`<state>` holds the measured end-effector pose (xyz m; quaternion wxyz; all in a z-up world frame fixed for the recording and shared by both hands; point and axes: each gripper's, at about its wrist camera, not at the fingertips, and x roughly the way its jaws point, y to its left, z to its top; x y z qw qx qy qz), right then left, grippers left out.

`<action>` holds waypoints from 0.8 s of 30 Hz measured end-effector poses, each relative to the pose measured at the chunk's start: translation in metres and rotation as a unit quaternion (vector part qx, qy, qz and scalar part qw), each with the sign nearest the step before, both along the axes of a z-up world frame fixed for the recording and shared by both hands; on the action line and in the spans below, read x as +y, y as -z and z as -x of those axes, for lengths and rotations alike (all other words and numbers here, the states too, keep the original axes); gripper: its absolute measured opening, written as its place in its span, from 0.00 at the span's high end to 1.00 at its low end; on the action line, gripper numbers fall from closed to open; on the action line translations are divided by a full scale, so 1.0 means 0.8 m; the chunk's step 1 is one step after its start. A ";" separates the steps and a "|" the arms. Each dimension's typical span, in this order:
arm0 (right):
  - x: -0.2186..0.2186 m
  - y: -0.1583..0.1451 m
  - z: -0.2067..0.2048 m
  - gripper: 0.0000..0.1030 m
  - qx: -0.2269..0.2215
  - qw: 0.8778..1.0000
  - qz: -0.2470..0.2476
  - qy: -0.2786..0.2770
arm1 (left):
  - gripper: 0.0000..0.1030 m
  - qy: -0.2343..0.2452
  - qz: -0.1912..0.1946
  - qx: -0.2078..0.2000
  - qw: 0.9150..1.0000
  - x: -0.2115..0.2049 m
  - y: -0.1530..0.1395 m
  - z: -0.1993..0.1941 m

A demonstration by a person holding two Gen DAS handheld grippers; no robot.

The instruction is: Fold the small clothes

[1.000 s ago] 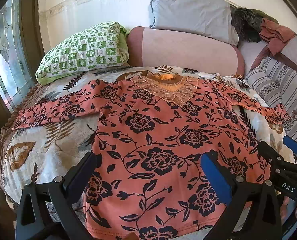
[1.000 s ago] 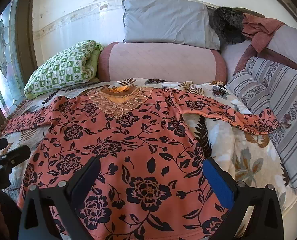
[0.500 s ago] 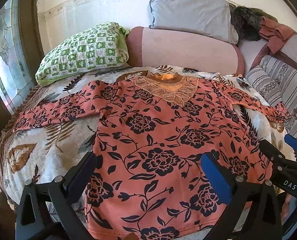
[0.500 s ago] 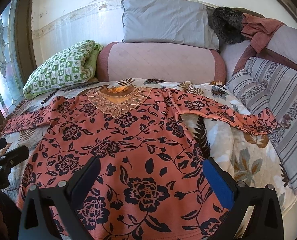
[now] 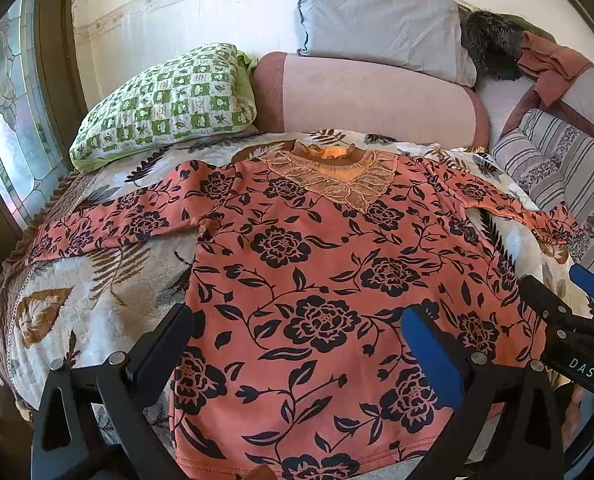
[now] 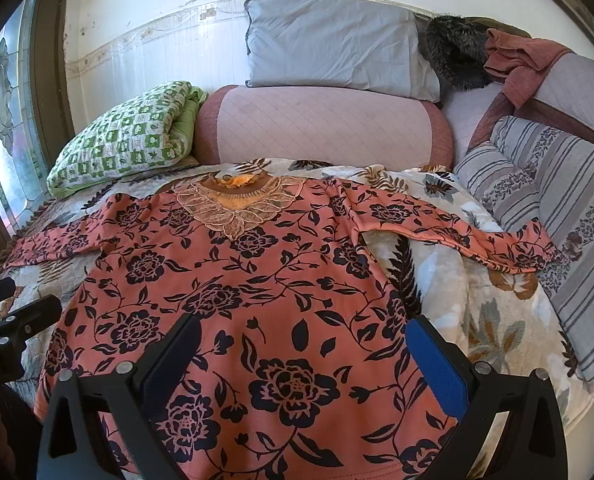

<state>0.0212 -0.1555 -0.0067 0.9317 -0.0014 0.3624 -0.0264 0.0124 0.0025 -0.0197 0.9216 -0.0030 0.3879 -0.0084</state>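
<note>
On a leaf-patterned quilted bedspread (image 5: 77,320), a coral long-sleeved top with black flowers (image 5: 317,280) lies flat and unfolded, while the left gripper (image 5: 297,332) and right gripper (image 6: 303,344) hover wide open and empty above its hem, apparently ready to grasp a sleeve for the first fold.

Home bedroom: quilted bed (image 5: 97,304), pillows (image 6: 337,44), stained-glass window (image 5: 9,120).

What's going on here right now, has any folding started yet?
Not yet. A coral floral top lies spread flat, front up, on the leaf-print bedspread, both sleeves stretched out to the sides. The person holds the left gripper and right gripper open near the hem end. Neither is gripping fabric, and no fold is visible.
</note>
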 end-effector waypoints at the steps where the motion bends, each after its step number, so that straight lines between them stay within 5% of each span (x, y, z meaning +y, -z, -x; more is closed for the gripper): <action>1: 0.000 0.000 0.000 0.00 0.000 1.000 0.000 0.000 | 0.00 0.000 0.000 0.000 1.000 0.000 0.000 0.000; 24: -0.004 -0.002 -0.007 0.00 -0.002 1.000 -0.002 0.000 | 0.00 0.004 -0.003 0.001 1.000 0.001 -0.002 -0.005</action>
